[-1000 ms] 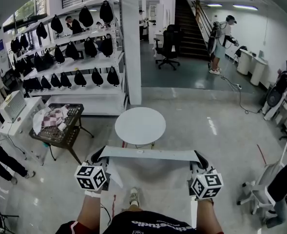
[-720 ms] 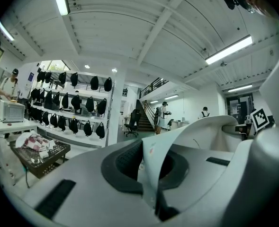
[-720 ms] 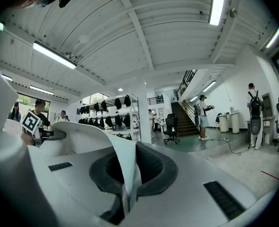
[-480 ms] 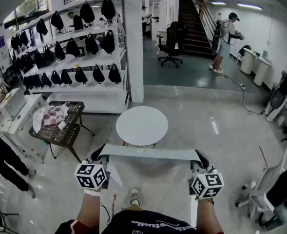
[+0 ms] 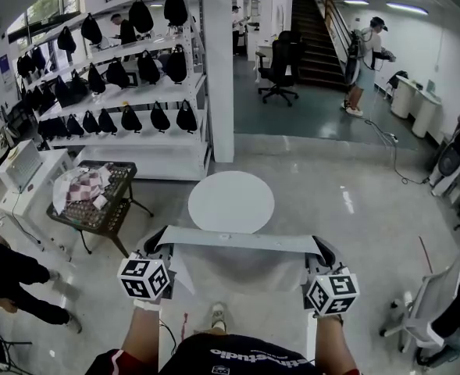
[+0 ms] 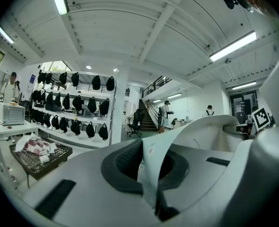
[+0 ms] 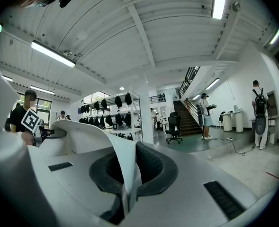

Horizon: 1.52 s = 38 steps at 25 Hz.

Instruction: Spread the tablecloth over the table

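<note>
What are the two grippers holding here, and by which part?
The tablecloth, stretched taut between them. The left gripper is shut on the left end of its upper edge, and the right gripper on the right end.

I get no view of the base under the desk (image 5: 231,201): the tablecloth (image 5: 245,276) hangs across it. Its lower hem vanishes behind the wearer's torso (image 5: 245,359), and the bystander (image 5: 15,276) at left is cropped.
</note>
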Available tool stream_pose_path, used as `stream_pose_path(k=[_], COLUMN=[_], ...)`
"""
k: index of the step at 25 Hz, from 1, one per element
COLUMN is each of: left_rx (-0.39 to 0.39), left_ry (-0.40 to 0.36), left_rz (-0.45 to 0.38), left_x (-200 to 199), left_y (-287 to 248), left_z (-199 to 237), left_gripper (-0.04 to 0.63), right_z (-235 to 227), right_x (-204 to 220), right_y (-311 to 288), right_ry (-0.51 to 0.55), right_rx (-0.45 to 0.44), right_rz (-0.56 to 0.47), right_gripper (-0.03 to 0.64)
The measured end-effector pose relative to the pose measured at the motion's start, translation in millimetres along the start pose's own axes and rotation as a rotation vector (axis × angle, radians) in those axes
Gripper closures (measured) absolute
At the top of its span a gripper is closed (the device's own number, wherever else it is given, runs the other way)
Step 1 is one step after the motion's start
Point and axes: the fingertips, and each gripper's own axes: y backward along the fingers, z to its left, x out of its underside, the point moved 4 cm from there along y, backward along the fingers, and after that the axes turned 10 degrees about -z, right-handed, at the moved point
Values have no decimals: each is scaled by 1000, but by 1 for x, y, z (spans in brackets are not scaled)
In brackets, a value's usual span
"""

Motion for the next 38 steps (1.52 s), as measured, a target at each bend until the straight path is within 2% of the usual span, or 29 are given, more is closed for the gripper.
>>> stream_pose_path(k=[8, 23, 31, 38], left_rx=[-17, -19, 4, 32], left_ry=[9, 10, 1, 27], left_rz=[7, 20, 7, -9], left_x=[1, -3, -10, -12], left_y=[-47, -160, -222, -265], left_z=[24, 95, 134, 161], left_gripper=[575, 575, 575, 575], right_z=[-10, -19, -19, -18], right_x=[4, 11, 9, 4], right_y=[-55, -188, -253, -298], right_ry=[-1, 9, 4, 19], right_rx=[-4, 11, 59, 82], right_rz=[17, 59, 39, 30], right_gripper=[588, 588, 588, 588])
